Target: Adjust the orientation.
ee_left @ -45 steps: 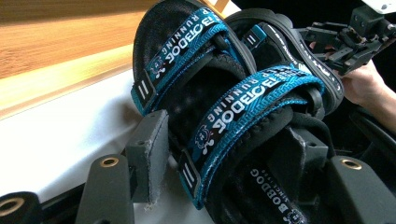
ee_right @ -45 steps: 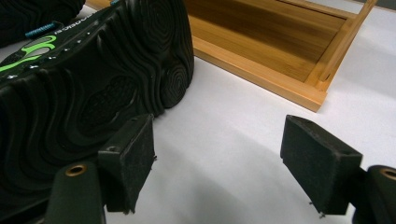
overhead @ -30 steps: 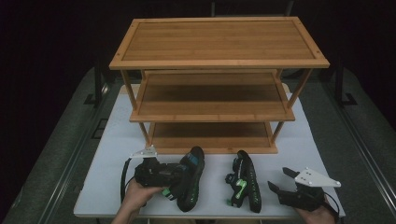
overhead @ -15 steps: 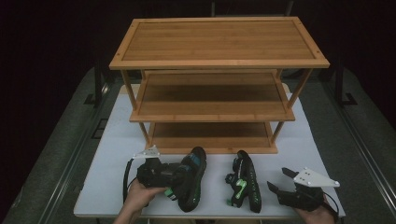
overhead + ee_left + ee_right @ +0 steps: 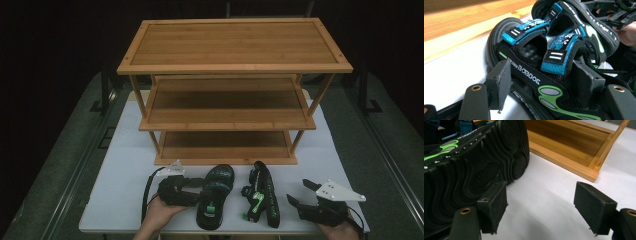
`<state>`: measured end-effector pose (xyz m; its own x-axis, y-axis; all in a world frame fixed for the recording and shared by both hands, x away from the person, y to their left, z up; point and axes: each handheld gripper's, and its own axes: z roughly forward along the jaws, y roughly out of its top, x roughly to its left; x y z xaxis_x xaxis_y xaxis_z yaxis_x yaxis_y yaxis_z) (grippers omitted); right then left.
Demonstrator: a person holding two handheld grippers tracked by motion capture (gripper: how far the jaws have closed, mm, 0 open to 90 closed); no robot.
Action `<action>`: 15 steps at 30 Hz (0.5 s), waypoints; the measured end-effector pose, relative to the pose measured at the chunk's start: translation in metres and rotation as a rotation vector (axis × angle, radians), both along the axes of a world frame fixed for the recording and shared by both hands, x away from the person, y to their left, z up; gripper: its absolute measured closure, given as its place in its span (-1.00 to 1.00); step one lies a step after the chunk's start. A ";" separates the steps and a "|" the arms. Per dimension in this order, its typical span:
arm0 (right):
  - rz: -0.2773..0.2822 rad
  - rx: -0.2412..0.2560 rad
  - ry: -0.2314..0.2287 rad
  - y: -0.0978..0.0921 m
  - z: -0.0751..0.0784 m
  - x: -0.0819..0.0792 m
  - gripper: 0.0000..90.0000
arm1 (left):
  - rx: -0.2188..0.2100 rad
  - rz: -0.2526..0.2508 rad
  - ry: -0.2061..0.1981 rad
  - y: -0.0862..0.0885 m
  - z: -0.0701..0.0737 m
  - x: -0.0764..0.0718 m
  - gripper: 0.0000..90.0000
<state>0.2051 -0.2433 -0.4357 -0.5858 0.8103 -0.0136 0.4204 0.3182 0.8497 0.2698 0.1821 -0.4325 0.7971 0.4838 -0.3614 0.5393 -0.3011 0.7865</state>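
Observation:
Two black sandals with blue straps and green marks lie on the white table in front of a wooden rack. The left sandal (image 5: pixel 216 196) sits sole down. The right sandal (image 5: pixel 261 195) lies on its side. My left gripper (image 5: pixel 198 190) is open against the left sandal, and in the left gripper view its jaws (image 5: pixel 542 85) straddle the side wall and rear strap of that sandal (image 5: pixel 529 50). My right gripper (image 5: pixel 300 192) rests open on the table right of the right sandal. In the right gripper view the sandal's ribbed sole (image 5: pixel 474 170) lies just left of the open gripper (image 5: pixel 540 207).
The three-tier bamboo rack (image 5: pixel 235 68) stands behind the sandals, its tiers bare. Its bottom tier (image 5: pixel 564 152) sits low on the table (image 5: pixel 125 175), close beyond the sandals' toes. The table's front edge lies just under both hands.
My left gripper has slid a little to the right, up against the left sandal, so its jaws now sit on either side of it. The right gripper has stayed still.

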 end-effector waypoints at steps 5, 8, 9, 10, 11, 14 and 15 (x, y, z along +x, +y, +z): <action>0.012 0.008 -0.009 0.002 0.003 -0.001 -0.39 | 0.019 0.014 -0.035 -0.002 0.001 -0.003 -0.20; 0.023 0.021 -0.020 0.004 0.006 -0.003 -0.34 | 0.025 0.007 -0.059 -0.004 0.003 -0.005 -0.14; 0.026 0.028 -0.025 0.004 0.007 -0.003 -0.31 | 0.023 0.006 -0.062 -0.004 0.003 -0.006 -0.08; 0.031 0.038 -0.028 0.005 0.009 -0.004 -0.27 | 0.025 0.007 -0.066 -0.004 0.003 -0.006 -0.04; 0.037 0.051 -0.029 0.005 0.010 -0.004 -0.24 | 0.024 0.007 -0.065 -0.004 0.003 -0.007 -0.02; 0.054 0.105 -0.037 0.008 0.017 -0.005 -0.06 | 0.035 0.002 -0.077 -0.006 0.005 -0.008 0.08; 0.054 0.105 -0.037 0.008 0.017 -0.005 -0.06 | 0.042 0.003 -0.085 -0.006 0.005 -0.009 0.08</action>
